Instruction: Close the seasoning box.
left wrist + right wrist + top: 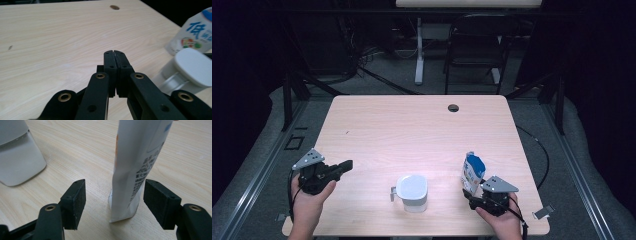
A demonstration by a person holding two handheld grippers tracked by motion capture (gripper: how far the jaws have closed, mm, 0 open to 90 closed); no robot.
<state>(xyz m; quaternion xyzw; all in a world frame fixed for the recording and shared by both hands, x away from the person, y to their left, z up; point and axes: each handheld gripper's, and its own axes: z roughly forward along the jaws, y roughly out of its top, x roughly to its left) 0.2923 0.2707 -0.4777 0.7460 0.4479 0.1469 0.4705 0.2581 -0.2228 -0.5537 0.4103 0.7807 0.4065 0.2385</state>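
Observation:
A white and blue pouch (473, 172) stands upright on the wooden table (412, 130) at the front right. My right gripper (476, 196) is open, and the pouch (135, 167) stands between its two pads without either pad touching it. A white lidded jug (412, 192) with a small handle sits at the front centre. My left gripper (348, 165) is at the front left, shut with nothing between its pads (110, 61), and points toward the jug (190, 68) and the pouch (192, 32).
A round cable hole (453, 107) lies near the table's far edge. A dark chair (477, 45) and a white desk leg (419, 50) stand beyond the table. The jug (17, 155) is left of the pouch in the right gripper view.

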